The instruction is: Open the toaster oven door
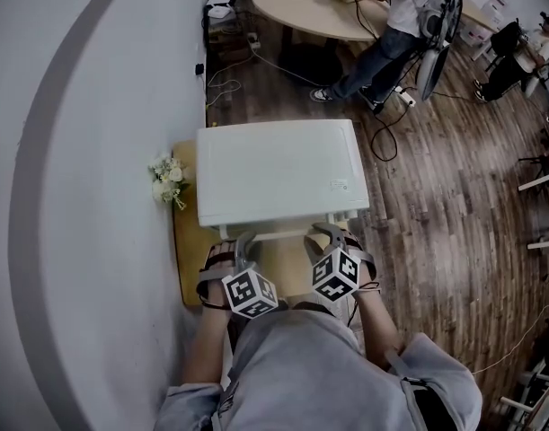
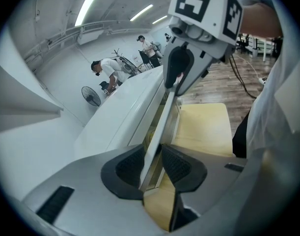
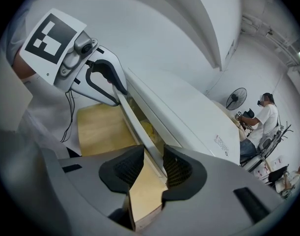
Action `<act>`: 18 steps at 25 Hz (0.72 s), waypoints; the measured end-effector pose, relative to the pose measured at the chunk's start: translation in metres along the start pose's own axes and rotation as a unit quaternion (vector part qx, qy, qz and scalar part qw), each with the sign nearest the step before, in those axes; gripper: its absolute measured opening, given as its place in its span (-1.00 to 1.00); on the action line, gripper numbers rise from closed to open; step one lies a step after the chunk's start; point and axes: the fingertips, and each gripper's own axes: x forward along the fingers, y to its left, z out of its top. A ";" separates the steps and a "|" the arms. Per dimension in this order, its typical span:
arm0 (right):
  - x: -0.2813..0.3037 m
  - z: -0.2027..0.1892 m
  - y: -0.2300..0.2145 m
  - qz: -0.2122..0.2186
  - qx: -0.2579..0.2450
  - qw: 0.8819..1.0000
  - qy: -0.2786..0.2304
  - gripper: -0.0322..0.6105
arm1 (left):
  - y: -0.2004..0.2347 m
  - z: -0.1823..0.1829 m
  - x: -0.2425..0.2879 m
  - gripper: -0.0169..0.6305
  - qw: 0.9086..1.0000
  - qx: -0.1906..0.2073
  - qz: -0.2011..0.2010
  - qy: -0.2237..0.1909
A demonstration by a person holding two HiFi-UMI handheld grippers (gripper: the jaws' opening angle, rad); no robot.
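So the toaster oven [image 1: 278,173] is parked on a small wooden table [image 1: 186,259], with its left side near the wall [image 1: 76,196]. A little bunch of white flowers [image 1: 169,180] is wedged in that gap. On the oven's right side, open wood-plank floor [image 1: 436,214] is seen, so plenty of room is left there. The front strip of table between the oven and the person is narrow.

The door is tipped slightly out from the body, and a slit is shown along its top edge. The door handle [image 1: 278,234], a slim white bar, is straddled at both ends. The left gripper [image 2: 150,163] is clamped on it, with the bar pinched between both ribbed black pads. The right gripper [image 3: 150,168] is set around the other end with its jaws apart. There the bar is laid against the oven-side pad only, and bare table is seen past the other pad.

Material-wise: a boxy, smooth, glossy white oven shell, pale matte wood on the tabletop, and grey moulded plastic gripper bodies.
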 end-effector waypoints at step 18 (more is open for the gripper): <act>-0.007 -0.012 0.019 -0.002 -0.012 1.000 -0.007 -0.57 | -0.020 -0.007 -0.007 -0.62 1.000 -0.008 0.017 0.008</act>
